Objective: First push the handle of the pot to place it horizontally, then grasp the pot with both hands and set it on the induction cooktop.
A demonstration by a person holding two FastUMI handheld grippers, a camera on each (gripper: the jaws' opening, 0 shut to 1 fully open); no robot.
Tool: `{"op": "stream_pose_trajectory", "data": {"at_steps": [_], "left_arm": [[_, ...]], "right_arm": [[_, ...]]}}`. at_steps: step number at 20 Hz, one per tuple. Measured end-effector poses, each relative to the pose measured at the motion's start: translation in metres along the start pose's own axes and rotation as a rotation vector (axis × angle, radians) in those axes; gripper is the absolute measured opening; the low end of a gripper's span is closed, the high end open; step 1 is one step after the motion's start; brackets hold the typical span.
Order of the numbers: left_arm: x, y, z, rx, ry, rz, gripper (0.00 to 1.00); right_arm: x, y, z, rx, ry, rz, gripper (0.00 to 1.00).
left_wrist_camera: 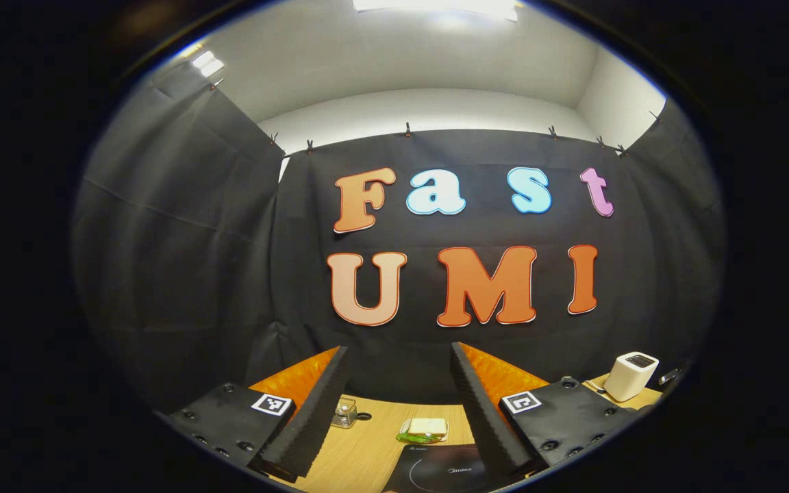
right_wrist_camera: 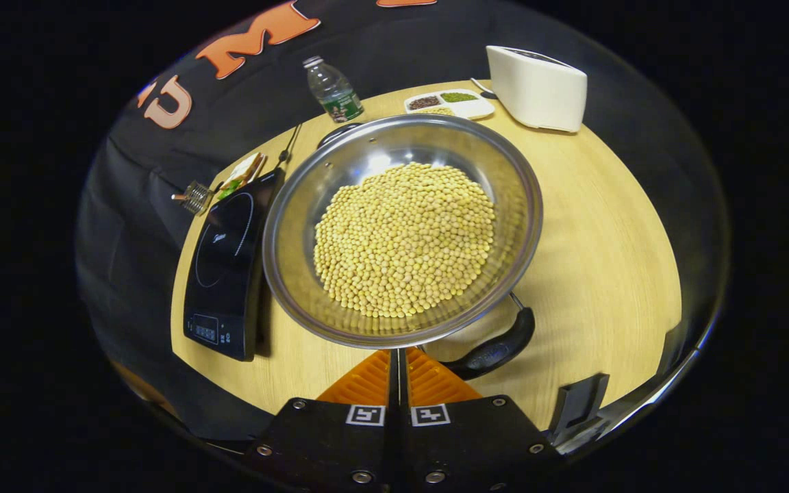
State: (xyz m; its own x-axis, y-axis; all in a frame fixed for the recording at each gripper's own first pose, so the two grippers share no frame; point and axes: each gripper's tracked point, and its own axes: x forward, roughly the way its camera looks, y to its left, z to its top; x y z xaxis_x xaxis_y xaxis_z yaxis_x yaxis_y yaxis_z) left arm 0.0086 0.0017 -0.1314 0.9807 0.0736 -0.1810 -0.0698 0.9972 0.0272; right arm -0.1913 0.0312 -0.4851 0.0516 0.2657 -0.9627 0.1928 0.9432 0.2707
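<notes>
A steel pot (right_wrist_camera: 367, 150) full of yellow beans (right_wrist_camera: 405, 239) stands on the wooden table, just right of the black induction cooktop (right_wrist_camera: 227, 260). Its black handle (right_wrist_camera: 497, 349) points toward the near right edge. My right gripper (right_wrist_camera: 398, 352) is shut, with nothing seen between its fingers; its tips sit right at the pot's near rim, left of the handle. In the left gripper view, my left gripper (left_wrist_camera: 398, 349) is open and held up facing the booth wall, above the cooktop (left_wrist_camera: 435, 469).
A white toaster (right_wrist_camera: 538, 89), a divided snack tray (right_wrist_camera: 449, 103) and a water bottle (right_wrist_camera: 331, 89) stand behind the pot. A plate of food (right_wrist_camera: 244, 174) and a small glass jar (right_wrist_camera: 196, 197) lie past the cooktop. The table's edge curves close on the right.
</notes>
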Motion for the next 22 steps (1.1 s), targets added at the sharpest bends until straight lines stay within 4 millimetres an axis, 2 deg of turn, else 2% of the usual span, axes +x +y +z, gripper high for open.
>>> {"op": "stream_pose_trajectory", "data": {"at_steps": [11,14,15,16,17,22], "left_arm": [[0.005,0.003,-0.022,0.006,0.042,0.010,0.98],[0.007,0.001,-0.036,0.010,0.073,0.003,0.96],[0.005,-0.002,-0.040,0.009,0.083,-0.006,0.98],[0.006,-0.004,-0.043,0.014,0.093,-0.010,0.94],[0.007,-0.004,-0.049,0.019,0.101,-0.010,0.98],[0.010,-0.006,-0.059,0.019,0.126,-0.014,0.96]], "right_arm": [[0.006,-0.047,0.030,0.063,-0.007,-0.082,0.00],[0.008,-0.059,0.038,0.089,-0.011,-0.096,0.00],[0.009,-0.067,0.040,0.095,-0.012,-0.118,0.00],[0.011,-0.075,0.042,0.099,-0.009,-0.139,0.00],[0.013,-0.082,0.043,0.111,-0.004,-0.154,0.00],[0.015,-0.091,0.056,0.167,-0.010,-0.152,0.00]]}}
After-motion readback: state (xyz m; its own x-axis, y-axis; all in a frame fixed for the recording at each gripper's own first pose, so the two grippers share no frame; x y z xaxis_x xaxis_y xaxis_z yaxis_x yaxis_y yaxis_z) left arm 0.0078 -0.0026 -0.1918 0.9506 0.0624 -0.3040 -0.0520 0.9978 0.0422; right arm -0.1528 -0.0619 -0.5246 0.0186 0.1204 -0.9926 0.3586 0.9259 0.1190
